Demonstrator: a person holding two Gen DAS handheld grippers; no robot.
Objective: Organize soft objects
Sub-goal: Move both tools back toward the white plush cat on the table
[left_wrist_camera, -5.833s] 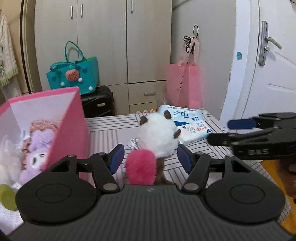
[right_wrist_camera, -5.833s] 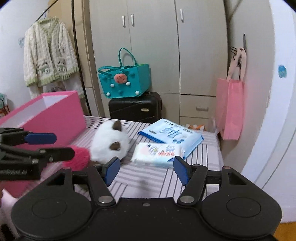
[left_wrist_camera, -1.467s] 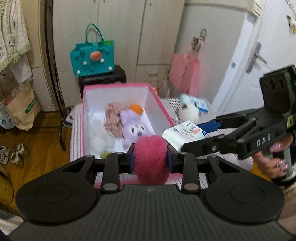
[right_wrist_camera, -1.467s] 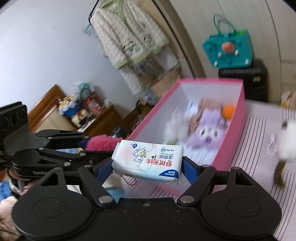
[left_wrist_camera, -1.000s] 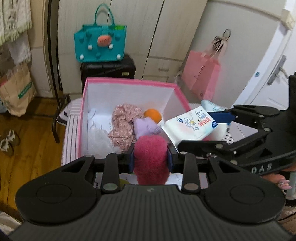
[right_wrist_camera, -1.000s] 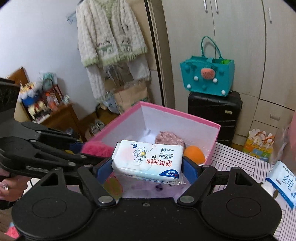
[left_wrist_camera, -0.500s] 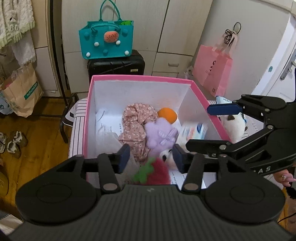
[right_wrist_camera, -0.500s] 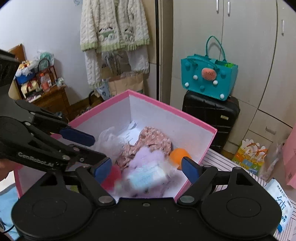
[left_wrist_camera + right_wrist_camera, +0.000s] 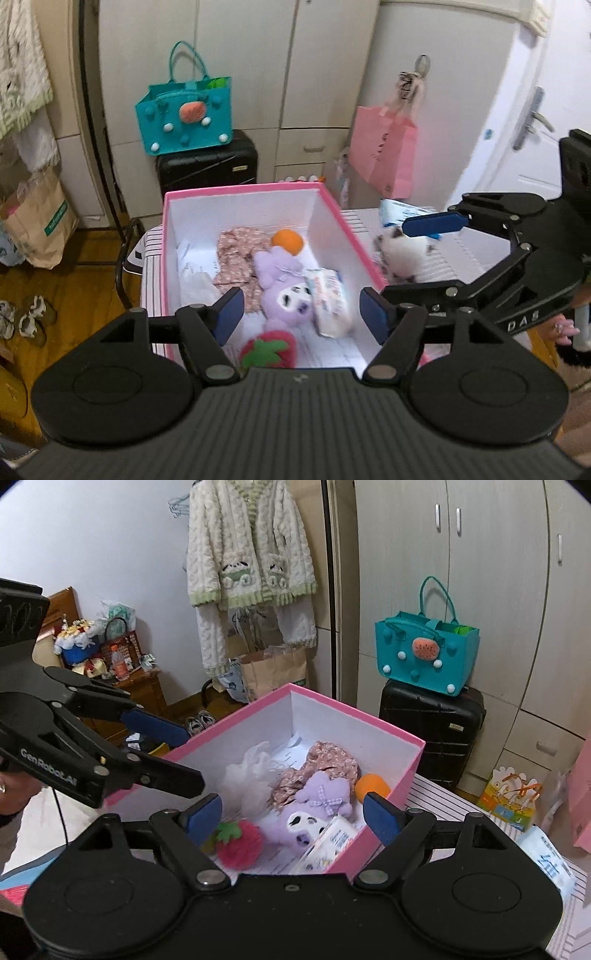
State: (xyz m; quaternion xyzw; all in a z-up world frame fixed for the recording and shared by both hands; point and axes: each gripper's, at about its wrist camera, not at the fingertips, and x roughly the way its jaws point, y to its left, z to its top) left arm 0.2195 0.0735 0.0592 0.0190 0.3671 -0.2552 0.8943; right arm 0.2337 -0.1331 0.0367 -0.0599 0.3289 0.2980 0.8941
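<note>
Tongs on both sides hung empty over the pink box [image 9: 334, 206]. Our left tongs [image 9: 300, 314] were spreading their jaws with nothing between them, and our right tongs [image 9: 293, 814] stood wide, also holding nothing. The box sat on the striped tabletop [image 9: 465, 251], along its left edge as the left wrist view showed it. Inside, we saw the red strawberry plush [image 9: 239, 843] at the near end, the purple plush [image 9: 286, 291] just beyond it, and the wet-wipe pack [image 9: 328, 301] leaning against the purple plush by the box's right wall. Farther in lay a floral cloth [image 9: 236, 258], an orange ball [image 9: 287, 242] and a white plastic bag [image 9: 251, 771]. Outside the box, a white plush [image 9: 406, 258] rested on the tabletop near its far edge, with a blue tissue pack [image 9: 550, 860] close by.
</note>
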